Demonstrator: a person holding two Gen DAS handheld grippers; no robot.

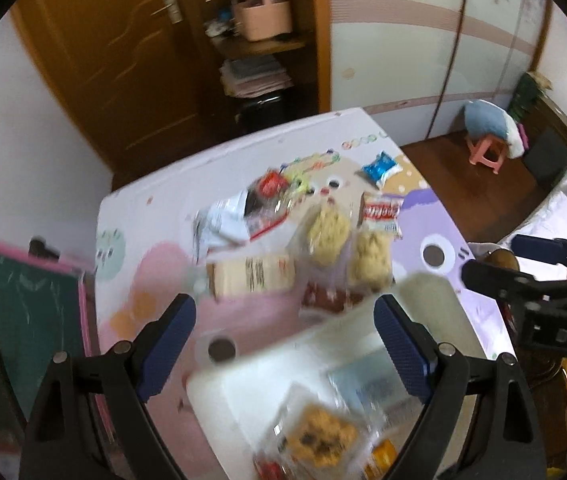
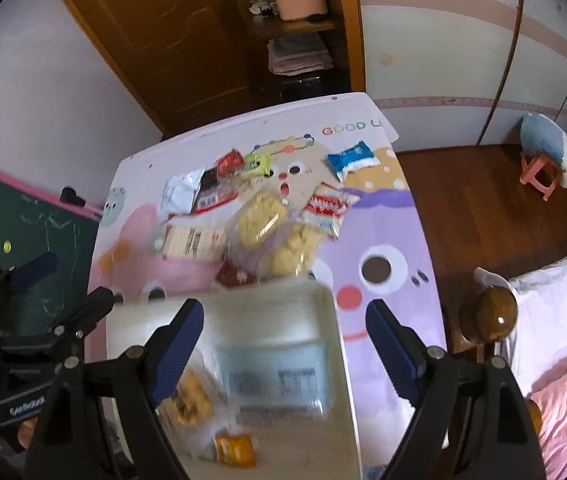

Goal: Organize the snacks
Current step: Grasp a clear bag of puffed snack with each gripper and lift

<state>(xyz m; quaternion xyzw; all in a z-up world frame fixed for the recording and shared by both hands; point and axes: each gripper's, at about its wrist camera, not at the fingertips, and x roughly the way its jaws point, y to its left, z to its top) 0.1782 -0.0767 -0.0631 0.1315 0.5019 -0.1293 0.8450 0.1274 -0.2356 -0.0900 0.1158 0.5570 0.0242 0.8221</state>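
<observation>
While a few packets lie in the bin [image 2: 323,304], most snacks [image 2: 267,220] wait on the table [image 2: 395,240]. Left gripper [image 1: 283,344] and right gripper [image 2: 283,344] hover with jaws apart (both empty).

The 2 fisheye views look steeply down from close above, side by side, facing the brown wooden door [image 1: 95,40]. Both share the cartoon-printed pastel table [image 2: 387,224] and white rectangular tray [image 1: 219,396].
</observation>
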